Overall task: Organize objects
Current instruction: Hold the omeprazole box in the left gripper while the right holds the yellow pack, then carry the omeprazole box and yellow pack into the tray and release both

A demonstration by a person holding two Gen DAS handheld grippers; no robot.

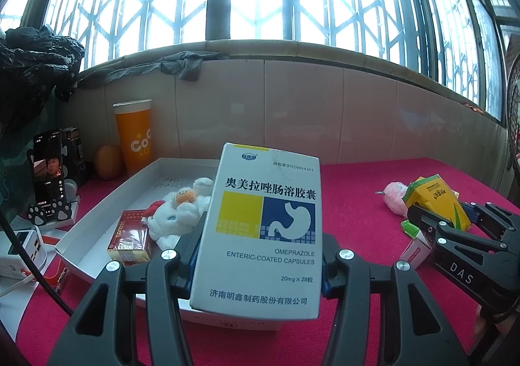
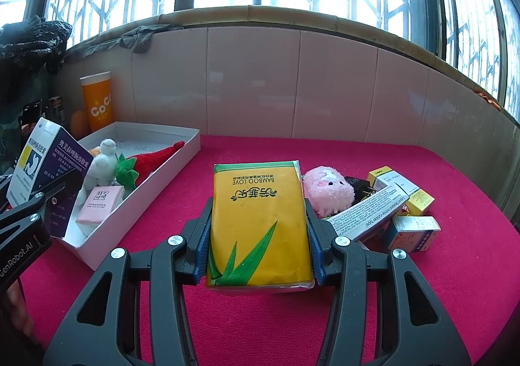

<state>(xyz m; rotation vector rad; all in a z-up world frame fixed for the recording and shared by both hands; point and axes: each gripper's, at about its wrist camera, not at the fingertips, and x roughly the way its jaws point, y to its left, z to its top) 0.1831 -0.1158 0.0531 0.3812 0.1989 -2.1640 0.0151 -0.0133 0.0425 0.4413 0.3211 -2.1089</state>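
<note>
My left gripper (image 1: 258, 255) is shut on a white omeprazole medicine box (image 1: 263, 226), held upright over the near end of the white tray (image 1: 97, 213). In the right wrist view that box (image 2: 48, 164) and the left gripper (image 2: 42, 200) sit at the tray's (image 2: 156, 190) near left corner. My right gripper (image 2: 260, 236) is shut on a yellow tissue pack (image 2: 256, 220), held above the red cloth. The tray holds a white plush (image 1: 182, 210), a red-gold box (image 1: 130, 236), a strawberry plush (image 2: 149, 161) and a pink box (image 2: 100, 203).
A pink plush (image 2: 328, 190) and several small cartons (image 2: 412, 233) lie piled on the red cloth at the right. An orange cup (image 1: 135, 135), a phone on a stand (image 1: 48, 177) and a power strip (image 1: 22, 249) crowd the left. A tiled wall rises behind.
</note>
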